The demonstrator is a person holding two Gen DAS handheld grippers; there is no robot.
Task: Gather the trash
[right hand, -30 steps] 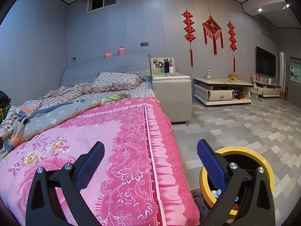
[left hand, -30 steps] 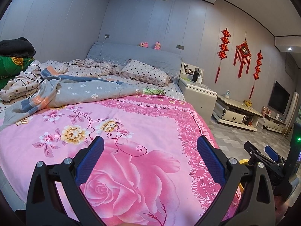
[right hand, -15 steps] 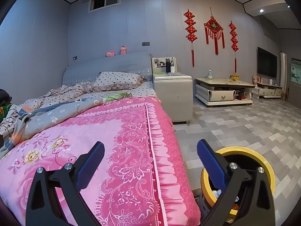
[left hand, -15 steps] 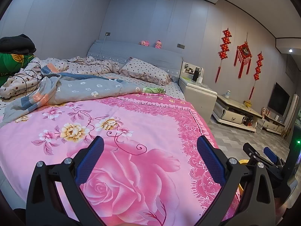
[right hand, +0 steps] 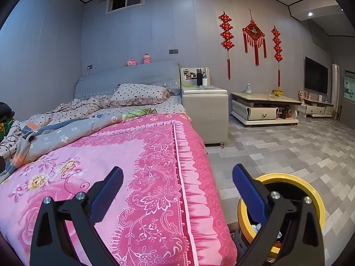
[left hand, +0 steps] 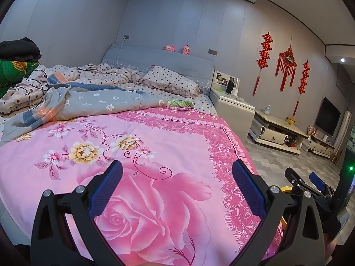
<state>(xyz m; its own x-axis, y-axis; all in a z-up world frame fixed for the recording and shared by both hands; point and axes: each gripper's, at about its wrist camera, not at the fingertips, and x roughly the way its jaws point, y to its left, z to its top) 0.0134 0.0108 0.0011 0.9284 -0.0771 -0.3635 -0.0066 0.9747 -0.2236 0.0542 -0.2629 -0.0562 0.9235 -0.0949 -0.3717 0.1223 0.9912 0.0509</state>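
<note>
One round trash bin with a yellow rim [right hand: 310, 190] stands on the grey tiled floor [right hand: 288, 146], just beside the foot corner of the bed with the pink flowered cover [right hand: 142, 155]; some crumpled scraps lie inside it. The right claw [right hand: 177, 182] hangs over the bed edge and the bin, fingers wide apart and holding nothing. The left claw [left hand: 177, 181] hovers above the pink cover, also spread apart and holding nothing.
</note>
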